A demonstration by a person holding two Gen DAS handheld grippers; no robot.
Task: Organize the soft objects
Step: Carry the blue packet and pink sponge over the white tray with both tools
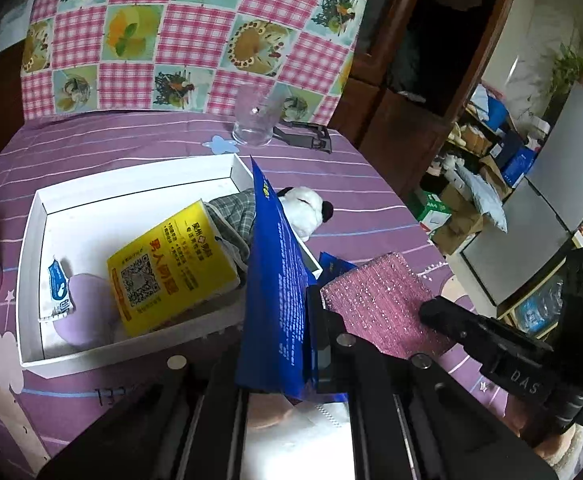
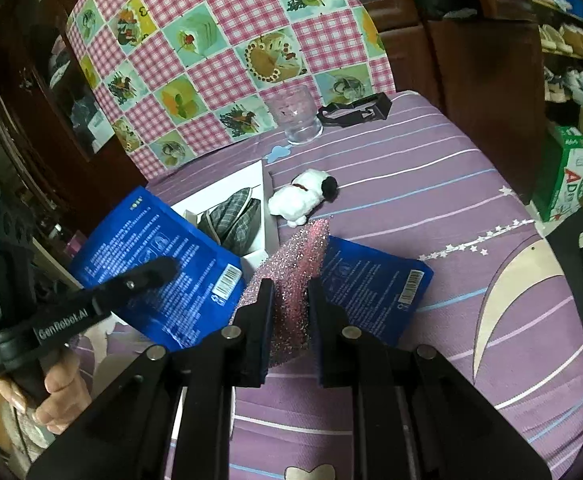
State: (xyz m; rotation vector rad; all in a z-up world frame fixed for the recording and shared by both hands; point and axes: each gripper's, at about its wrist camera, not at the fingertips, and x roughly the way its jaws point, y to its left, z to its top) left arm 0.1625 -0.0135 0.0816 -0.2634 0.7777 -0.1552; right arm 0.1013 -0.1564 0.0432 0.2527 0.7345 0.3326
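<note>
Left wrist view: the left gripper has its fingers clamped on a flat blue foil pouch, long axis upright, beside the shallow white cardboard box; tip it flat inside.

Right wrist view: the right gripper pinches a glittery pink sponge, pointing away, above the purple striped worktop.

Two blue packets: one upright, one flat. One pink glitter sponge, one plush dog, one white tray. One yellow packet, one glass.
</note>
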